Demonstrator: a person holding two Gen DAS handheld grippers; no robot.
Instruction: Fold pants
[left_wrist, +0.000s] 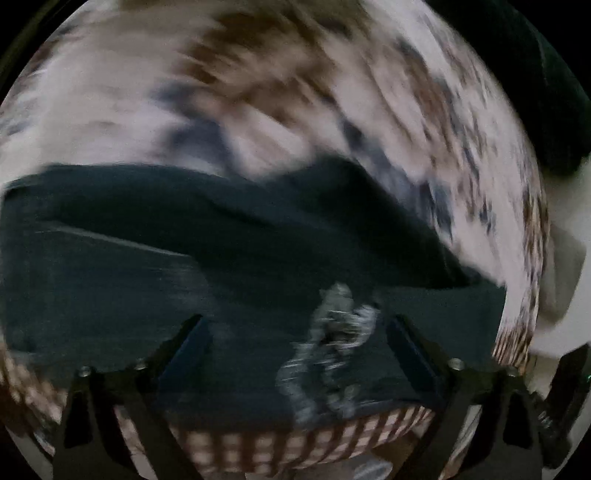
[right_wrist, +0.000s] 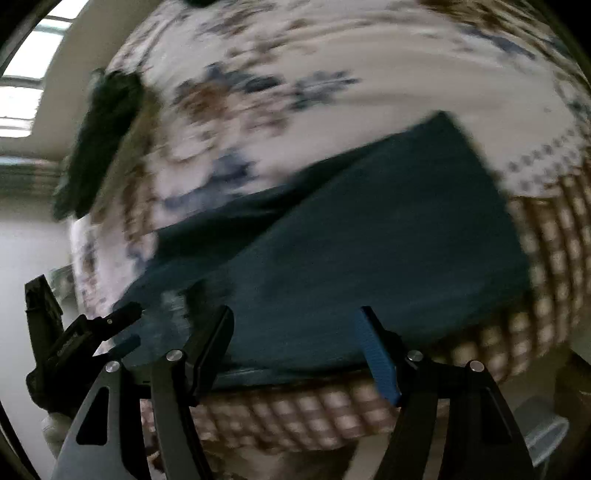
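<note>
The dark teal pants (left_wrist: 221, 258) lie spread on a bed covered by a floral bedspread (left_wrist: 110, 110) in white, blue and brown, with a brown-and-cream checked border (left_wrist: 258, 450) along its near edge. Both views are blurred.

In the left wrist view, the left gripper (left_wrist: 299, 339) points steeply down over the near part of the pants, its jaws standing wide apart. Between them shows only the fabric below and a blurred pale grey patch (left_wrist: 332, 332) on the cloth, perhaps a print or a drawstring; I cannot tell which. Neither pad presses on the cloth. A fold of the pants runs as a raised ridge from the middle toward the far right.

In the right wrist view, the right gripper (right_wrist: 295, 339) hangs over the near edge of the pants (right_wrist: 369, 240), jaws moderately wide, one blue pad (right_wrist: 376, 354) visible, nothing gripped. The left gripper appears at the left edge (right_wrist: 122, 328). A dark garment (right_wrist: 99, 140) lies at the far left of the bed.
</note>
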